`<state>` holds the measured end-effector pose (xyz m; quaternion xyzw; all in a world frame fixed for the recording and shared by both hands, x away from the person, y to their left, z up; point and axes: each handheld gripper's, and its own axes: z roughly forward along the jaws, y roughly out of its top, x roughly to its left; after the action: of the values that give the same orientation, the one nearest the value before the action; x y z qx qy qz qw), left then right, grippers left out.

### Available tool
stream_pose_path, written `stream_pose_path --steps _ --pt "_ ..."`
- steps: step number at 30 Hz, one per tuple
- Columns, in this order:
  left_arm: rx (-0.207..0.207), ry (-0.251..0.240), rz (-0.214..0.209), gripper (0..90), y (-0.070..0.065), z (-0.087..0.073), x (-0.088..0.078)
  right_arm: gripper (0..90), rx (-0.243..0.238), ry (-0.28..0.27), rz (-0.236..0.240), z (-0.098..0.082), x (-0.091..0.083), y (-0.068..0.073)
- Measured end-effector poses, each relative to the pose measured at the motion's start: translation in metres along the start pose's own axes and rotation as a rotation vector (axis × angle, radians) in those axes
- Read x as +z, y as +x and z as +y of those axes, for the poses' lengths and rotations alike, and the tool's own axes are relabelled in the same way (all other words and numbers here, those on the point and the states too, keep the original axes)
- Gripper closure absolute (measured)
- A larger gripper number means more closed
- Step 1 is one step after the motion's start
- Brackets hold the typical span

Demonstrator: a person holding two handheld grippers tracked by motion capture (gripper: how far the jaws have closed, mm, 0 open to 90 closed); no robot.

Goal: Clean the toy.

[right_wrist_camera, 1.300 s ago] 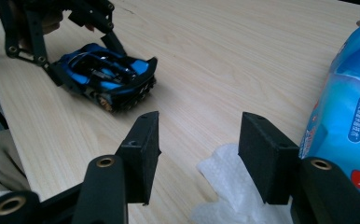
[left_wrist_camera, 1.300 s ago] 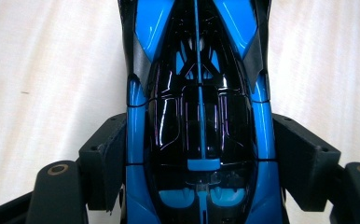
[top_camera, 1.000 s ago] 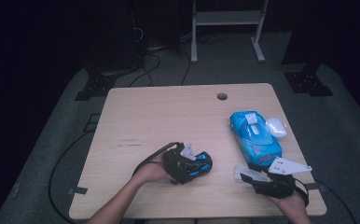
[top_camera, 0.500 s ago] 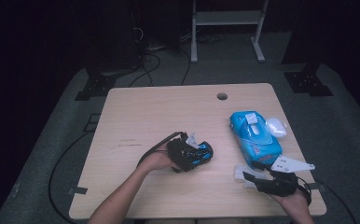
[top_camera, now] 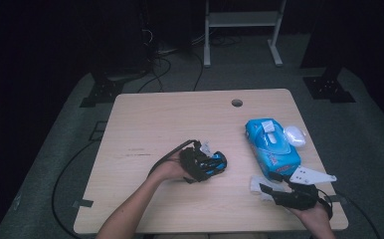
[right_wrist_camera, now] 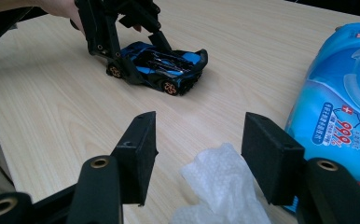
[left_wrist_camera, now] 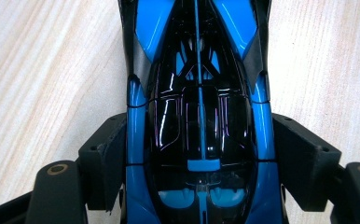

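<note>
A blue and black toy car [top_camera: 215, 162] stands on its wheels near the middle of the wooden table [top_camera: 180, 114]. My left gripper [top_camera: 204, 162] is shut on it. In the left gripper view both pads press the flanks of the toy car [left_wrist_camera: 199, 93]. The right gripper view shows the car [right_wrist_camera: 169, 65] farther off, with the left gripper [right_wrist_camera: 141, 53] over it. At the front right my right gripper [right_wrist_camera: 201, 144] stands open. A crumpled white wipe [right_wrist_camera: 220, 182] lies on the table below the gap, untouched by either pad. From above, the right gripper [top_camera: 269, 191] points left beside the wipe [top_camera: 258, 184].
A blue pack of wet wipes [top_camera: 272, 147] lies at the right, just behind my right gripper, and it shows close by as the pack [right_wrist_camera: 341, 102] in the right gripper view. A small white rounded thing [top_camera: 295, 134] sits against its right side. A cable hole [top_camera: 237, 103] is near the far edge.
My left hand has carried the toy car a little farther from the front edge and slightly to the right. The right gripper and the wipe have stayed where they were.
</note>
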<state>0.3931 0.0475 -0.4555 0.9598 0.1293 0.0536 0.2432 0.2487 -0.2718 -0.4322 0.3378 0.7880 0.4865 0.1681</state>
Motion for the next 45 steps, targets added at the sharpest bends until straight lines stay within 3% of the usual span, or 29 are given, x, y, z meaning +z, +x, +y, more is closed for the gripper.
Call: stream_pose_path --steps 4,11,16,28,45 --pt "-0.03 -0.06 0.013 21.5 -0.001 0.0 -0.005 43.2 0.006 -0.001 0.001 -0.001 -0.001 -0.002" --pt "-0.035 -0.073 0.038 18.0 -0.003 -0.001 -0.012 42.3 0.017 0.001 -0.003 -0.001 -0.001 -0.002" --pt "-0.064 -0.137 0.046 17.8 -0.006 -0.007 -0.024 41.3 0.021 0.005 -0.004 0.0 0.0 -0.002" --pt "-0.092 -0.22 0.063 15.9 -0.013 -0.02 -0.041 39.8 0.037 0.009 -0.013 -0.003 0.001 -0.004" --pt "-0.108 -0.245 0.085 13.6 -0.027 -0.05 -0.054 38.3 0.054 0.007 -0.027 -0.007 -0.001 -0.004"
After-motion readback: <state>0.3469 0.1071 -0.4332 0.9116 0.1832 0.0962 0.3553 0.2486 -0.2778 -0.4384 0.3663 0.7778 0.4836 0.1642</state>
